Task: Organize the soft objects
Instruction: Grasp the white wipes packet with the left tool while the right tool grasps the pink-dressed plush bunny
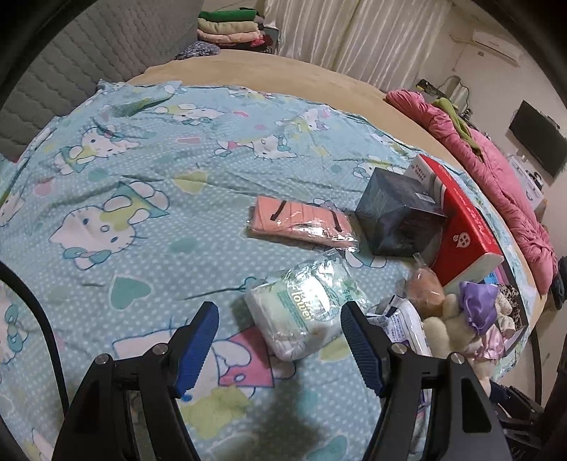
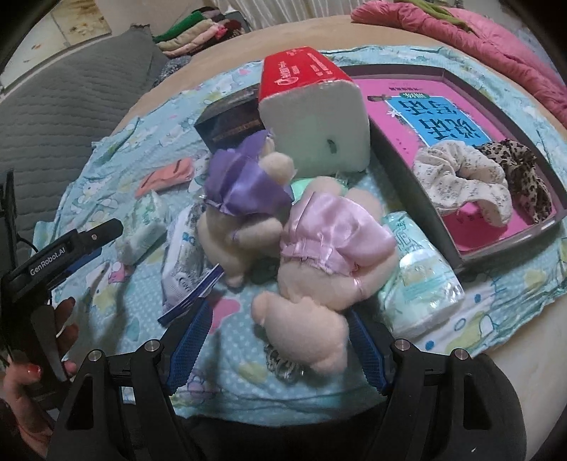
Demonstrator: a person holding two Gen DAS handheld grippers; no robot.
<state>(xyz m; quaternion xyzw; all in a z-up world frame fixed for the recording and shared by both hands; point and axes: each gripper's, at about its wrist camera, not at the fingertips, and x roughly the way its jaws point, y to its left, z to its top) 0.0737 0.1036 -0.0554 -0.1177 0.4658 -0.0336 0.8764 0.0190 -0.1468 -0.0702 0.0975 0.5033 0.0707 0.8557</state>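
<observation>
My left gripper is open, its jaws on either side of a green-and-white tissue pack lying on the Hello Kitty sheet. My right gripper is open around the head of a plush bear in a pink satin dress, not closed on it. A second plush bear in a purple dress lies beside it. The left gripper also shows at the left of the right wrist view. Another tissue pack lies right of the bears. A grey tray with a pink floor holds two scrunchies.
A red tissue box and a dark box stand mid-bed. A pink packaged cloth, a wipes pack and a bagged plush lie nearby. A pink quilt and folded clothes lie farther off.
</observation>
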